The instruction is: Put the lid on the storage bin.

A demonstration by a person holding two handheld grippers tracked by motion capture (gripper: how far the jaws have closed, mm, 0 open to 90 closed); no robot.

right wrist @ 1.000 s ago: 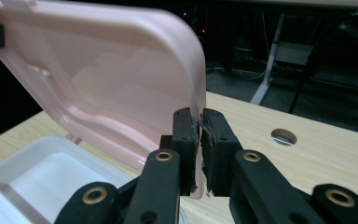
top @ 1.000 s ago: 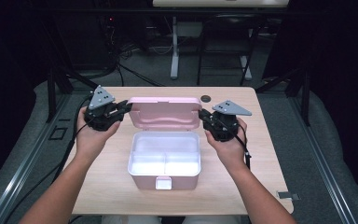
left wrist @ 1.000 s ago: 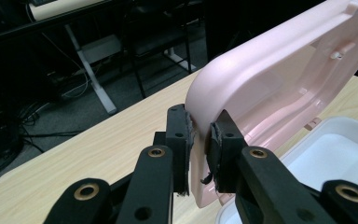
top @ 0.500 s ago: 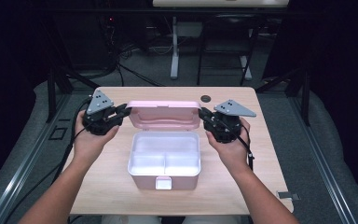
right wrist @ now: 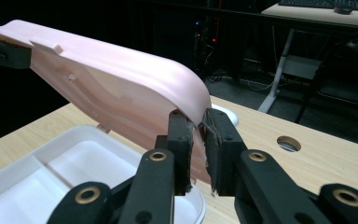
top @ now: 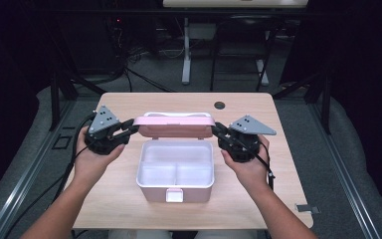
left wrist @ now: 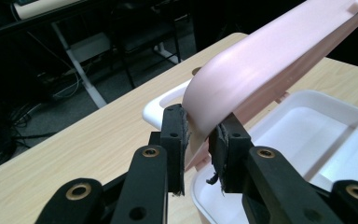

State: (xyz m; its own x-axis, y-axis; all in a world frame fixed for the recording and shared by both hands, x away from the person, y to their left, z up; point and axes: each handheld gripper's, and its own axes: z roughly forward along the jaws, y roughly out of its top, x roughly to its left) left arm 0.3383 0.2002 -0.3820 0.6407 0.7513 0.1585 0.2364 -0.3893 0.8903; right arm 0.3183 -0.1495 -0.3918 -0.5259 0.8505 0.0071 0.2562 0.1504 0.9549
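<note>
Both of your grippers, left gripper and right gripper, pinch opposite ends of the pink lid, tilted above the open lunch box. Your left jaws have been opening; loosen further and that end could slip and drop.

No text, label, brand, number or sign can be read on anything here.
</note>
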